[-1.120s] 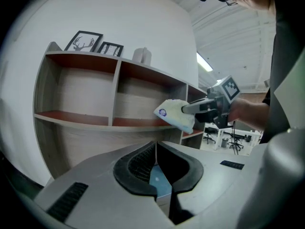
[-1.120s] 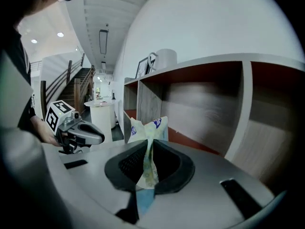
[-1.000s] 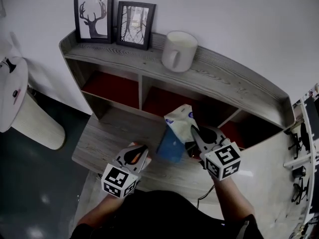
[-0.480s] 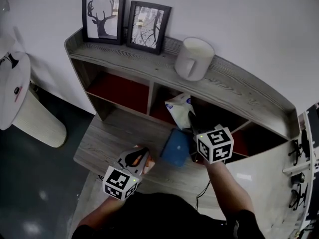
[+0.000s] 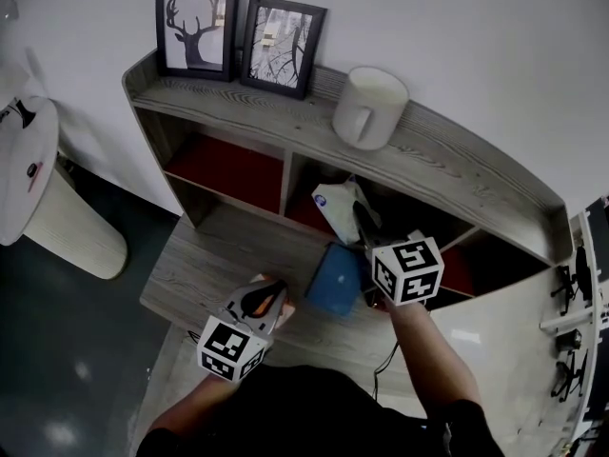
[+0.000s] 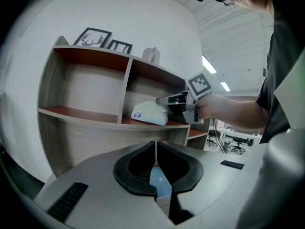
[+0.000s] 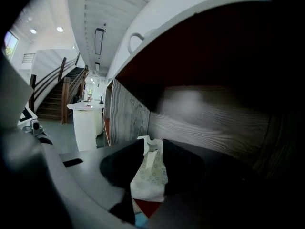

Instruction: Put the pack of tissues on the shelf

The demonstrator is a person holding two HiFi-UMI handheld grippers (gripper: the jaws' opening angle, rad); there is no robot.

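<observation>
At the near edge of the grey wooden ledge (image 5: 219, 255), the left gripper (image 5: 269, 298) is idling with its jaws pressed together on nothing, pointing toward the shelf (image 5: 457, 174). A flat blue item (image 5: 334, 279) is lying on the ledge between the two grippers. Just beyond it, the right gripper (image 5: 362, 225) is reaching into the middle compartment. A second earlier it was carrying the pack of tissues (image 5: 338, 203) above the ledge. The pack is now sitting on the red-lined board at that compartment's front edge, just right of the upright divider. The right gripper's jaws have just been opening and are now standing narrowly apart. The pack's crimped end is lying between them, apparently no longer pinched. This suggests the placing is all but done, with only the withdrawal of the gripper remaining. That pull-back is looking like the delicate part, because the loose wrapper could be dragging along with the jaws. The pack itself is a soft white bundle, slumped on its side and tapering toward the held end. It is carrying a round blue mark on the face turned toward the left end of the shelf, and a faint dotted print on the wrapper nearest the jaws. Farther back, on the top board, a white mug (image 5: 369, 108) is standing near the middle. Two framed pictures (image 5: 198, 24) are leaning against the wall at the left end.
</observation>
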